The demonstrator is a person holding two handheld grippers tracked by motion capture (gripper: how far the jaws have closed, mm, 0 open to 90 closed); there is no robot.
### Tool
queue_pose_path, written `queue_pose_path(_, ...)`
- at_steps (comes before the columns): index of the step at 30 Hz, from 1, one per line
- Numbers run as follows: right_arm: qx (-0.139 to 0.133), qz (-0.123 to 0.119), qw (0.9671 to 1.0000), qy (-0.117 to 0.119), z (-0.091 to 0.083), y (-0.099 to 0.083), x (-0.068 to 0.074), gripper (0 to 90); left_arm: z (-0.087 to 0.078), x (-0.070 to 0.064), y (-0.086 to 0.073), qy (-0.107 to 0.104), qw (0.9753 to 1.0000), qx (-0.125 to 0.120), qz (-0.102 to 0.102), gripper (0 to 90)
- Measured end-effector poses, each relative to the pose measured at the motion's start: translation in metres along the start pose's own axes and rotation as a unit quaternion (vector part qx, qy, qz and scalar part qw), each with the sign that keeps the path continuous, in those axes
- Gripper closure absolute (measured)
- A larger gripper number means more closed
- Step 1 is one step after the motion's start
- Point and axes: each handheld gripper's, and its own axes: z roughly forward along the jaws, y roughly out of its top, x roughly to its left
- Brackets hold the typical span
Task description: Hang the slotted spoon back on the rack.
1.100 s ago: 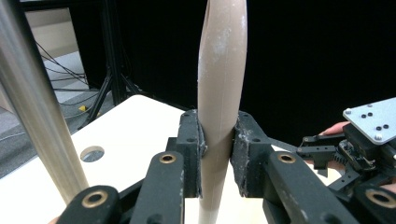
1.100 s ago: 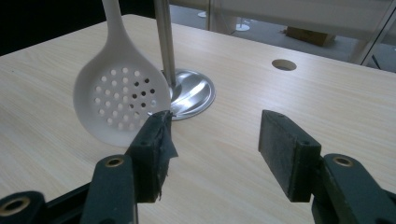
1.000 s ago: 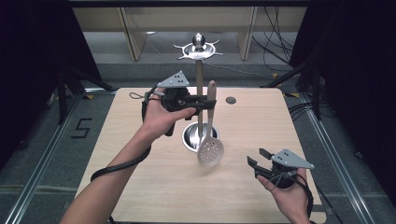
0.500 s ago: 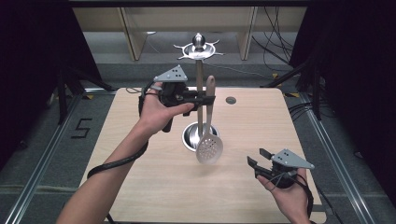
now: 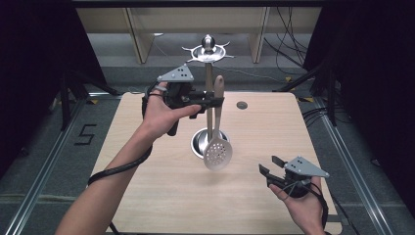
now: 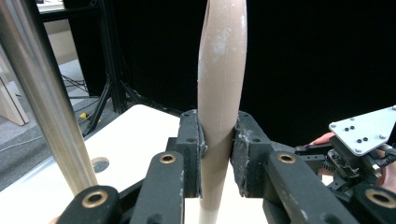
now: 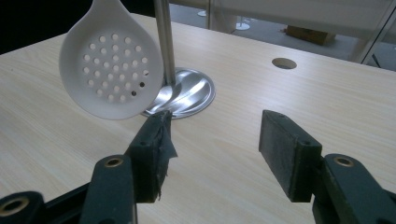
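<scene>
Skimmer spoon (image 5: 218,142) hangs upright above the wooden surface (image 5: 161,196), its beige handle up and its white perforated bowl down, clear of the wood. The left gripper (image 5: 215,101) pinches the handle: in the left gripper view its two black fingers (image 6: 190,149) press the handle from both sides, and the handle rises well above them. The spoon hangs just beside the steel pole (image 5: 209,98) of a utensil stand, whose round metal base (image 5: 198,142) sits on the surface behind the bowl and whose ring of hooks (image 5: 208,51) tops the pole. In the right gripper view the bowl (image 7: 112,70) shows rows of small holes and hangs in front of the pole and base. The right gripper (image 5: 268,165) rests in the person's hand at the near right of the surface, well apart from the spoon, its fingers (image 7: 289,154) spread with nothing between them. A round hole (image 5: 241,105) lies in the surface beyond the stand.
</scene>
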Motion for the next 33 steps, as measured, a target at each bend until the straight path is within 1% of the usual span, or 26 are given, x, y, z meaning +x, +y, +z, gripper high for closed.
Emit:
queue_pose_path(2,0.0,0.001,1.0,0.0,0.0,0.0,0.0,44.5,0.0,0.0,0.0,0.0,1.0,0.0,-0.002,73.8)
queue_pose_path(3,-0.007,-0.006,1.0,-0.001,0.0,0.0,-0.001,44.5,0.0,0.0,0.001,-0.001,1.0,-0.001,-0.003,73.8)
queue_pose_path(5,-0.009,-0.008,0.9999,0.001,0.001,0.0,-0.001,44.5,-0.001,0.0,0.002,-0.002,1.0,-0.001,-0.004,73.8)
queue_pose_path(6,-0.009,-0.01,0.9999,-0.002,0.001,0.0,-0.001,44.4,-0.001,0.0,0.002,-0.004,1.0,-0.002,-0.007,73.8)
queue_pose_path(7,-0.009,-0.011,0.9999,-0.002,0.001,0.0,-0.002,44.5,-0.001,0.001,0.002,-0.005,1.0,-0.003,-0.007,73.8)
queue_pose_path(8,-0.002,-0.005,1.0,-0.007,-0.001,0.0,-0.001,44.5,-0.002,0.001,0.003,-0.006,0.9999,-0.003,-0.008,73.8)
queue_pose_path(9,-0.008,-0.003,1.0,-0.002,0.0,-0.001,-0.001,44.5,-0.002,0.001,0.003,-0.006,0.9999,-0.003,-0.009,73.8)
queue_pose_path(11,-0.008,-0.003,1.0,-0.002,0.0,-0.001,-0.001,44.5,-0.003,0.001,0.004,-0.005,0.9999,-0.003,-0.008,73.8)
queue_pose_path(12,-0.005,-0.006,1.0,-0.007,-0.001,0.0,-0.001,44.5,-0.003,0.002,0.006,-0.005,0.9999,-0.004,-0.008,73.8)
queue_pose_path(14,-0.007,-0.004,1.0,-0.002,0.0,-0.001,-0.001,44.4,-0.004,0.002,0.007,-0.005,1.0,-0.003,-0.006,73.8)
queue_pose_path(15,-0.001,-0.008,0.9999,-0.007,-0.001,0.0,-0.001,44.4,-0.004,0.002,0.007,-0.005,1.0,-0.002,-0.006,73.8)
queue_pose_path(16,-0.001,-0.007,1.0,-0.006,-0.001,0.0,-0.001,44.4,-0.005,0.002,0.009,-0.006,1.0,-0.003,-0.005,73.8)
queue_pose_path(17,0.0,-0.007,1.0,-0.007,-0.001,0.0,-0.001,44.4,-0.005,0.002,0.009,-0.006,1.0,-0.003,-0.005,73.8)
queue_pose_path(18,0.004,0.003,1.0,-0.006,-0.001,-0.001,0.001,44.4,-0.006,0.002,0.01,-0.006,1.0,-0.002,-0.005,73.8)
queue_pose_path(20,0.004,0.006,1.0,-0.006,-0.001,-0.001,0.001,44.4,-0.006,0.002,0.011,-0.008,0.9999,-0.003,-0.007,73.8)
queue_pose_path(21,0.004,0.014,0.9999,-0.004,-0.001,0.0,0.002,44.4,-0.007,0.002,0.012,-0.009,0.9999,-0.003,-0.006,73.8)
queue_pose_path(23,0.003,0.014,0.9999,-0.004,-0.001,0.0,0.002,44.3,-0.007,0.002,0.013,-0.01,0.9999,-0.003,-0.006,73.8)
queue_pose_path(24,0.004,-0.004,1.0,-0.003,0.0,0.0,-0.001,44.3,-0.007,0.002,0.013,-0.009,0.9999,-0.003,-0.007,73.8)
queue_pose_path(26,0.004,-0.004,1.0,-0.003,0.0,0.0,-0.001,44.3,-0.007,0.002,0.014,-0.011,0.9999,-0.002,-0.007,73.8)
queue_pose_path(27,0.007,0.005,1.0,-0.003,-0.001,0.0,0.001,44.2,-0.007,0.002,0.014,-0.012,0.9999,-0.001,-0.007,73.8)
queue_pose_path(28,0.007,0.005,1.0,-0.003,-0.001,0.0,0.001,44.2,-0.007,0.003,0.014,-0.011,0.9999,0.0,-0.006,73.8)
queue_pose_path(29,0.01,0.011,0.9999,-0.003,-0.001,0.0,0.002,44.3,-0.007,0.003,0.015,-0.012,0.9999,0.0,-0.007,73.8)
queue_pose_path(33,0.01,0.012,0.9999,-0.002,-0.001,0.0,0.002,44.2,-0.007,0.004,0.015,-0.013,0.9999,0.001,-0.008,73.8)
